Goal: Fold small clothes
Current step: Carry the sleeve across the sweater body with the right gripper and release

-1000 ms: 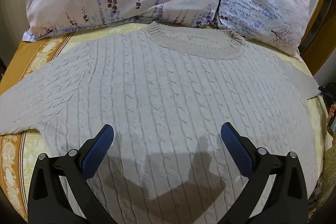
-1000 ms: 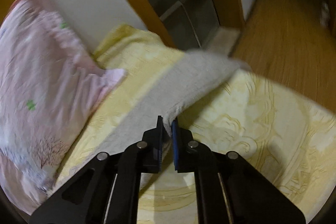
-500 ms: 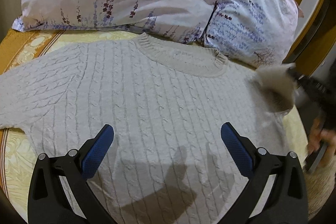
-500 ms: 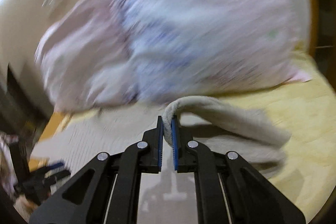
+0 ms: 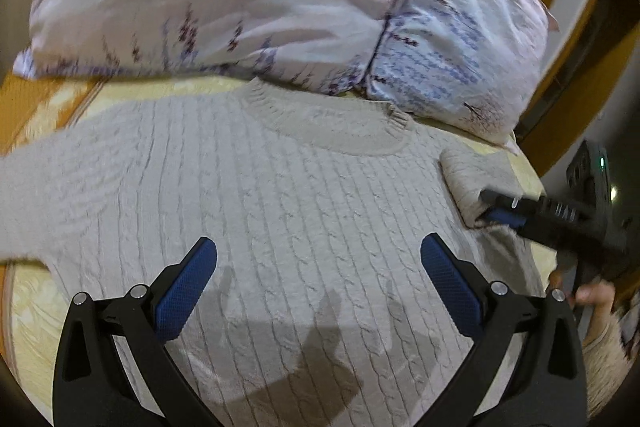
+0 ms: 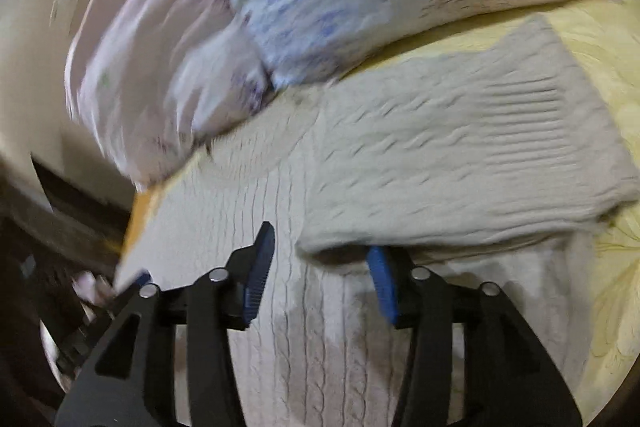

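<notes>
Right wrist view shows the right claw (image 6: 320,267), clamped on the sleeve (image 6: 460,155) 0.5 s ago, now parted with that sleeve dropped ahead across the sweater (image 5: 260,195), so 1 fold looks done, while the left claw (image 5: 318,267) hovers apart above it.

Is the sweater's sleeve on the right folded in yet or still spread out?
Folded in. The right sleeve lies doubled back across the sweater, with the open right gripper at its cuff.
</notes>
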A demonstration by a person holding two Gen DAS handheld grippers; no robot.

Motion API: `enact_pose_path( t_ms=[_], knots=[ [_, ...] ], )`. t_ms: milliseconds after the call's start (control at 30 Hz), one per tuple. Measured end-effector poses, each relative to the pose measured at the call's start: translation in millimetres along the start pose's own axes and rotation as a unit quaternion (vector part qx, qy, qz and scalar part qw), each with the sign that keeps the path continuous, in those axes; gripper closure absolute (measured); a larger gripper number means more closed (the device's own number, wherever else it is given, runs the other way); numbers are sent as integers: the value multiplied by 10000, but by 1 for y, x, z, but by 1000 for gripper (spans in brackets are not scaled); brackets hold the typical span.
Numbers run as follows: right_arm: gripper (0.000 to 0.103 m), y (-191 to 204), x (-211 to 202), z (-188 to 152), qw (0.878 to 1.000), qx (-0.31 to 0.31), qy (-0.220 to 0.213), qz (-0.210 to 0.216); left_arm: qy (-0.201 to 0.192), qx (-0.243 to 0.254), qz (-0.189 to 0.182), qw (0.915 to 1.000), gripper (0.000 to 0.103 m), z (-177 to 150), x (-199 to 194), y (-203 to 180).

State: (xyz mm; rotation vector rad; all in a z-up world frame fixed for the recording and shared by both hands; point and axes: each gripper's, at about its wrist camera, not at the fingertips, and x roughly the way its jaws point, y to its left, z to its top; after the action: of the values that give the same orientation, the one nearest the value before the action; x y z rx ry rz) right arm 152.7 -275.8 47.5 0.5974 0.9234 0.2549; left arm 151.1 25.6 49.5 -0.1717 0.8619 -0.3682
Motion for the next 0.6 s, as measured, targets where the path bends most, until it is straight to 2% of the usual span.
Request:
enact_pose_path(
  t_ms=[167,200,233,300,400,467,500,567,600],
  knots=[
    [56,-18,-11,16,9968,569,-436,-349,84,358,-189,9991,1,6,0,-13],
    [63,-23,-11,19,9950,662,-511,-544,96,371,-222,9990,1,7,0,-15],
    [74,-24,-10,22,9932,689,-587,-738,114,360,-270,9989,1,8,1,-17],
    [85,-22,-11,27,9895,576,-747,-1096,144,183,-516,9984,1,11,6,-15],
    [91,9,-13,32,9846,-63,-1074,-1376,266,-297,-944,9947,1,15,14,-5],
    [93,41,-12,30,9821,-667,-1206,-1284,305,-683,-1276,9890,1,17,18,5],
    [93,61,-9,27,9819,-1007,-1180,-1086,293,-882,-1456,9850,1,17,19,11],
    [91,93,10,20,9835,-1592,-704,-491,237,-1298,-1785,9751,1,16,21,22],
    [83,108,27,13,9822,-1852,-229,-224,209,-1432,-1853,9720,1,16,21,25]
  ],
)
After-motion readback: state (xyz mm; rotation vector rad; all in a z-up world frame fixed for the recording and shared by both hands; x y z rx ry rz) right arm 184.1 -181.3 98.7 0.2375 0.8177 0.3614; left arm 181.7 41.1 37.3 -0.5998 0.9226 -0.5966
